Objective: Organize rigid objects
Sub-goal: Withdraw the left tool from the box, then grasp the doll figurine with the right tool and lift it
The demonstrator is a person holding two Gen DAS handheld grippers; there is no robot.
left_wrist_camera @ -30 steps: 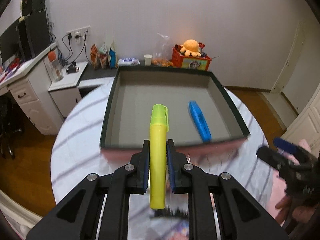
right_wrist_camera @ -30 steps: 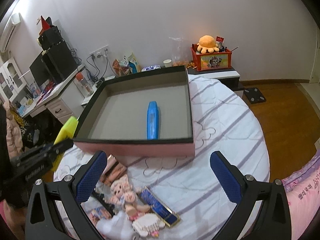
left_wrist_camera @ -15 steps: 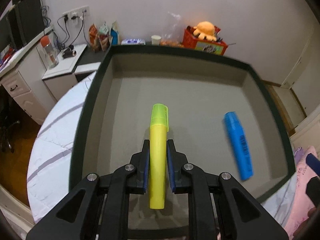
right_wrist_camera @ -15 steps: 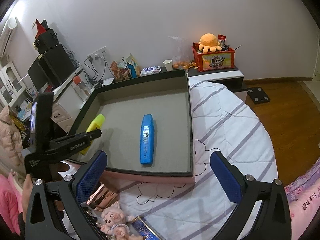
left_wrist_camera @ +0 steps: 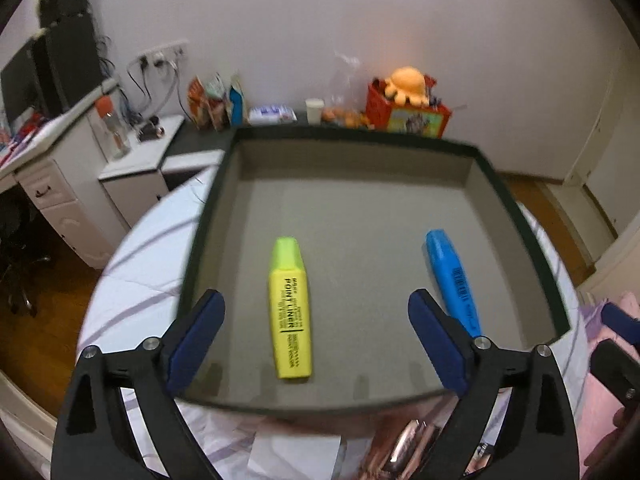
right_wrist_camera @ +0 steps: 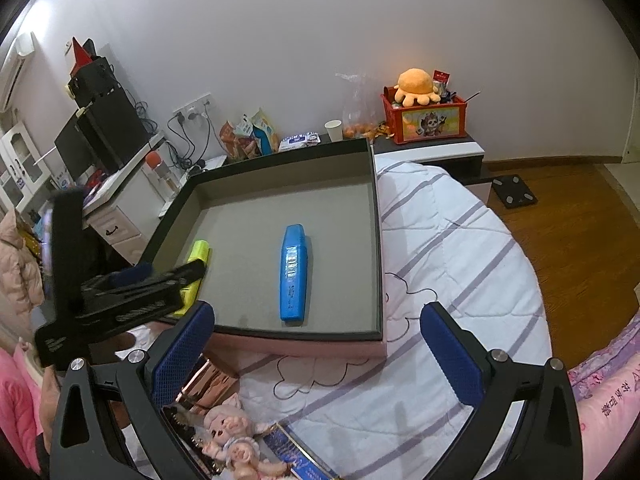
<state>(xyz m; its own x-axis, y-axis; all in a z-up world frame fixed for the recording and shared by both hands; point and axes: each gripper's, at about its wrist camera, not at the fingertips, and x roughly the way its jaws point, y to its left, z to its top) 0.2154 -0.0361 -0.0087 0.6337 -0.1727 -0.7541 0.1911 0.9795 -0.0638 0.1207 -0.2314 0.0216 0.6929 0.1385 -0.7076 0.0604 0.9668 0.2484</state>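
Round table (right_wrist_camera: 460,264) with striped white quilted cover, bedroom with wood floor, desk and shelf along wall.
Shallow grey-lined tray (left_wrist_camera: 516,216) on table, containing yellow highlighter (left_wrist_camera: 290,308) printed "POINT LINER" and blue highlighter (left_wrist_camera: 454,280) lying well apart, roughly parallel. Left gripper (left_wrist_camera: 316,340) spread wide above yellow highlighter, gripping nothing. Right gripper (right_wrist_camera: 316,356) spread wide, unloaded, near tray's front wall, over pig figurines (right_wrist_camera: 232,436).

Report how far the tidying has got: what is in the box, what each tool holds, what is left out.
Done: the yellow highlighter and blue highlighter lie flat and apart in the box. In hand: nothing; the left tool and right tool are open. Left: the pig figurine and the shiny packets beside it lie outside the box.
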